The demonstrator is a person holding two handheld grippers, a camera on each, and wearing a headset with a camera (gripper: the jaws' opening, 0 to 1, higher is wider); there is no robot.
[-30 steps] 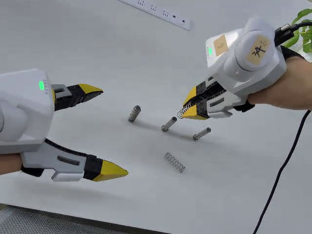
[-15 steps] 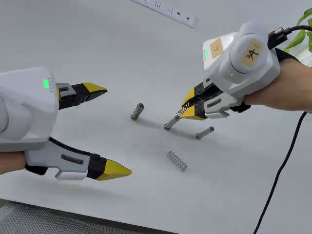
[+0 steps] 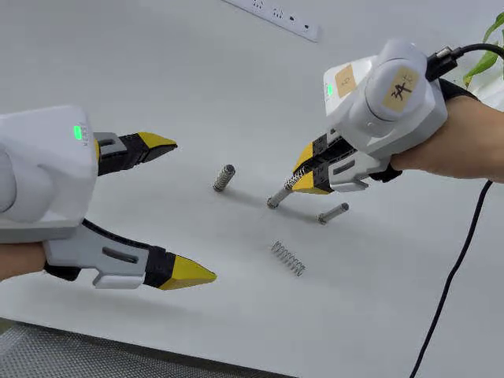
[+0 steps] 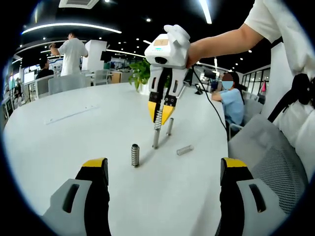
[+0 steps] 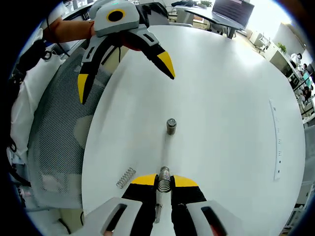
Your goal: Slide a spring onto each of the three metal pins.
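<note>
One held spring [image 3: 296, 180] has just been brought down and in. A second ago it was carried clear above the middle pin [image 3: 277, 197], and now its lower end is set right at that pin's tip. This is judged to be the start of the second threading, with the slide down the shaft not yet made.

The held spring is clenched between the fingers of the right gripper [image 3: 303, 183]. Its coils poke out below the yellow tips, and from the left gripper view it is seen in line with the pin. Whether the first coil is already over the tip cannot be told.

The left pin [image 3: 224, 177] is already wearing its spring, while the right pin [image 3: 333, 213] is bare. A loose spring [image 3: 287, 258] is left lying on the worktop [image 3: 157, 71], near the pins on the person's side. The left gripper [image 3: 194, 210] is held back, well apart from the pins, with its fingers spread wide and nothing between them.
</note>
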